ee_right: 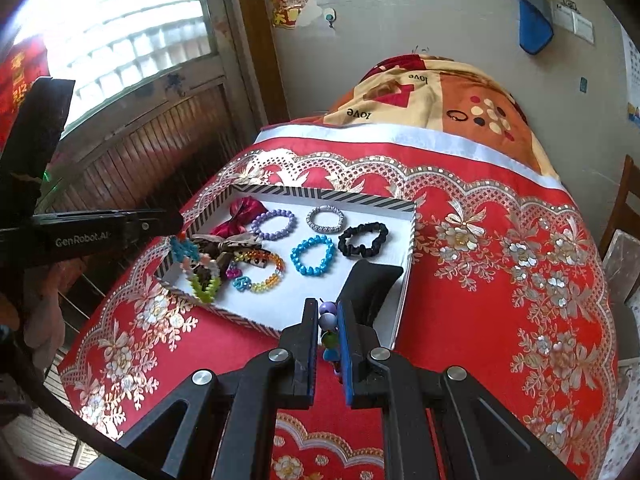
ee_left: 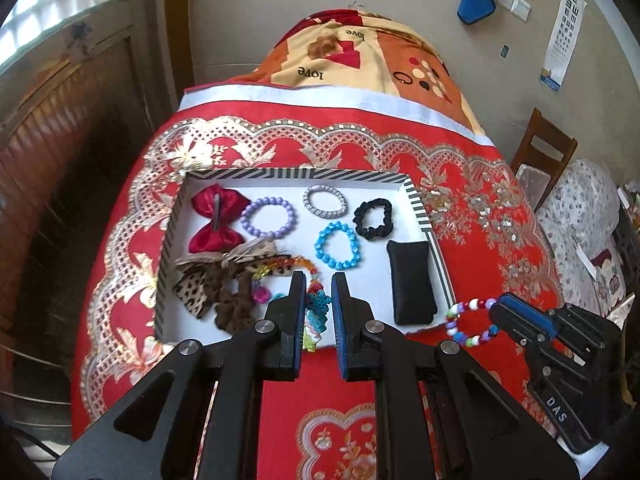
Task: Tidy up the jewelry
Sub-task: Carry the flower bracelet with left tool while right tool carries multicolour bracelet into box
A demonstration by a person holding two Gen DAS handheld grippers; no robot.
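A white tray with a striped rim (ee_left: 416, 200) (ee_right: 410, 240) lies on the red cloth and holds bracelets, scrunchies and bows. My left gripper (ee_left: 319, 284) (ee_right: 176, 236) is shut on a colourful braided bracelet (ee_left: 316, 312) (ee_right: 196, 268) that hangs over the tray's near left edge. My right gripper (ee_right: 329, 308) (ee_left: 494, 312) is shut on a multicolour bead bracelet (ee_left: 470, 322) (ee_right: 329, 328), held over the tray's near right corner beside a black pouch (ee_left: 412, 280) (ee_right: 368, 284).
In the tray lie a red bow (ee_left: 214, 218), purple bracelet (ee_left: 268, 216), silver bracelet (ee_left: 324, 200), blue bracelet (ee_left: 338, 244), black scrunchie (ee_left: 374, 218), leopard bow (ee_left: 200, 284) and rainbow bracelet (ee_right: 260, 270). A wooden chair (ee_left: 544, 152) stands right.
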